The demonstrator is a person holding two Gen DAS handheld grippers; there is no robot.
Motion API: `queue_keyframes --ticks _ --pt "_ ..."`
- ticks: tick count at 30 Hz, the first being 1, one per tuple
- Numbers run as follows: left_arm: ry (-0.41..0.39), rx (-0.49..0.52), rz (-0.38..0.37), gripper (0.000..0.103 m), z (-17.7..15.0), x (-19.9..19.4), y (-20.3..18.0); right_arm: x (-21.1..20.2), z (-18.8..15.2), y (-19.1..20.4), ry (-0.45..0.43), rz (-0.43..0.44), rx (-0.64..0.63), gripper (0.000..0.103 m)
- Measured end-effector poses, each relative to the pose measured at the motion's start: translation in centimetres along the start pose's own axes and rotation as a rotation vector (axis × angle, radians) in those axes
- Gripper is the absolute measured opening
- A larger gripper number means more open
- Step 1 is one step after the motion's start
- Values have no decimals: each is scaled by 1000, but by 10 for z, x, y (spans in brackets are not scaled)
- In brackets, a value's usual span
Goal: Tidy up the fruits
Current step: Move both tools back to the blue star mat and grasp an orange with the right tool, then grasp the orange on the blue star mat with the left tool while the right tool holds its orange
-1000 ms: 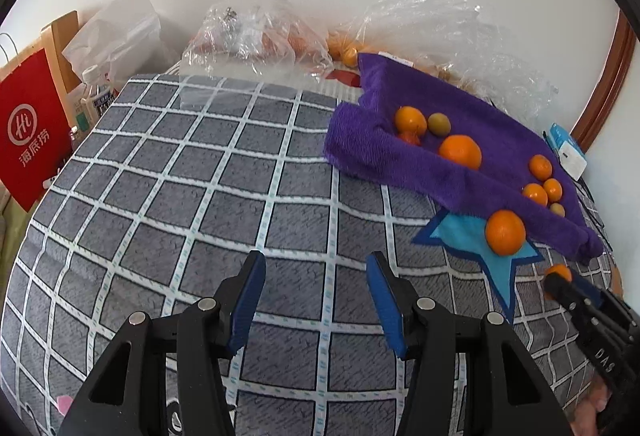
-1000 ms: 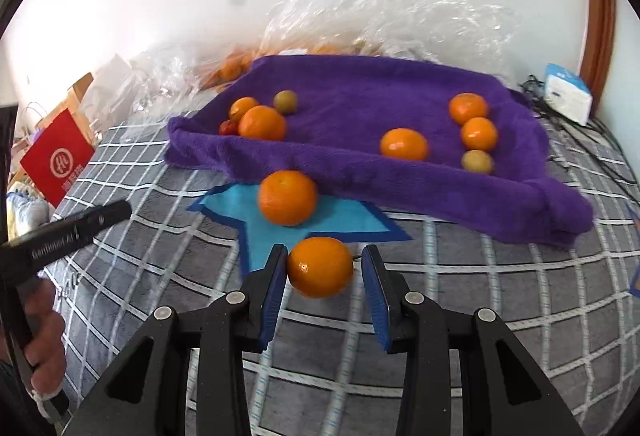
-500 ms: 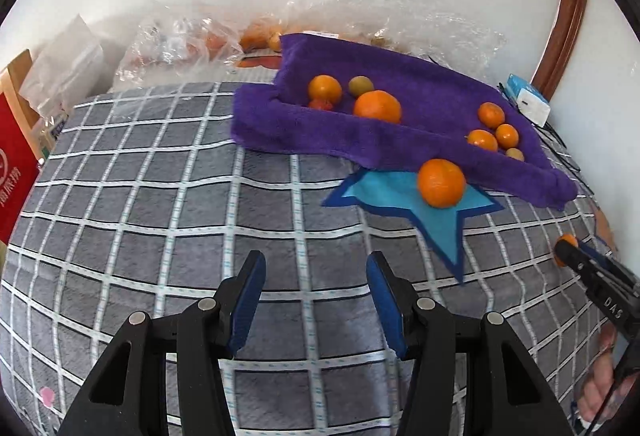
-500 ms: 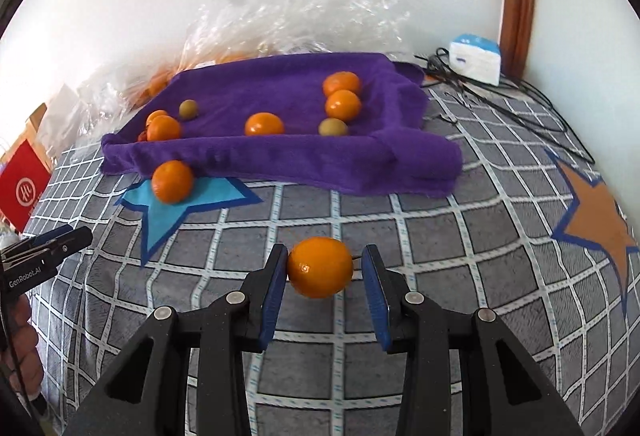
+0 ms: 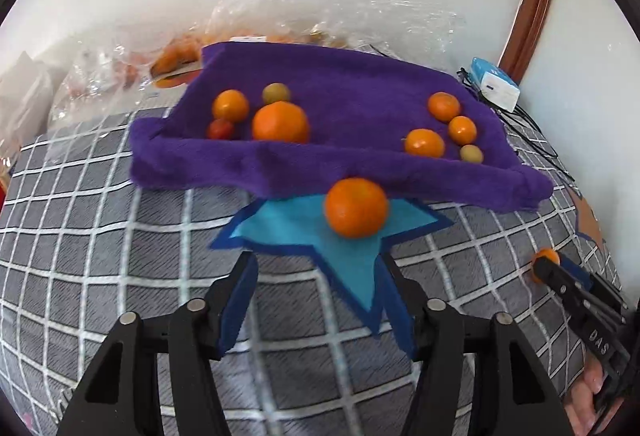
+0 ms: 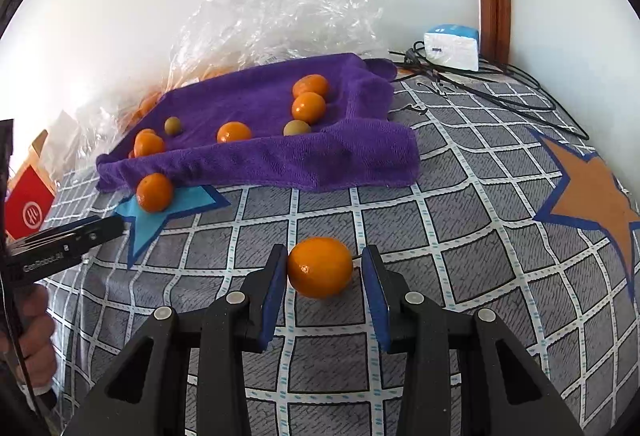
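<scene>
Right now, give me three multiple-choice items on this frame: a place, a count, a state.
1. Where is the orange nearest the right gripper? A between its fingers; B on the orange star; C inside the plastic.
2. How many small greenish fruits lie on the purple towel? A one; B two; C four.
3. The left gripper is: A shut on an orange; B shut on the towel; C open, empty.
Answers: 1 A, it sits between the two blue pads. 2 B, one lies toward each end of the towel. 3 C, its fingers stand apart with nothing between.
</scene>
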State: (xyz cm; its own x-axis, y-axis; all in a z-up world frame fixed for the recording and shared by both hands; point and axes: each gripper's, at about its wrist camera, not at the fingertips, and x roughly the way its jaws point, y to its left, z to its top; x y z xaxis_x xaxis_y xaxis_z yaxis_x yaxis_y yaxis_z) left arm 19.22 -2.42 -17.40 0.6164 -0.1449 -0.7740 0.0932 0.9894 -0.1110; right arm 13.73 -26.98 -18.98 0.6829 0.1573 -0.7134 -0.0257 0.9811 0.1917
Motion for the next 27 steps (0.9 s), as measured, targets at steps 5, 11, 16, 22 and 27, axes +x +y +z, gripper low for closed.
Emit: queue_keyframes --ticks 5,11,16,22,27 --pt "-2 -6 -14 64 12 13 -14 1 -1 7 2 13 -43 38" --pt "6 -54 4 64 17 32 -19 2 -2 10 7 33 -74 38" --pt "-45 -106 -3 49 12 32 -13 3 -1 4 10 48 -35 38" --pt "-31 -107 -29 37 13 25 -7 3 -1 3 7 43 -25 38" --pt "-46 -131 -43 37 9 5 7 3 -1 2 9 46 -27 38"
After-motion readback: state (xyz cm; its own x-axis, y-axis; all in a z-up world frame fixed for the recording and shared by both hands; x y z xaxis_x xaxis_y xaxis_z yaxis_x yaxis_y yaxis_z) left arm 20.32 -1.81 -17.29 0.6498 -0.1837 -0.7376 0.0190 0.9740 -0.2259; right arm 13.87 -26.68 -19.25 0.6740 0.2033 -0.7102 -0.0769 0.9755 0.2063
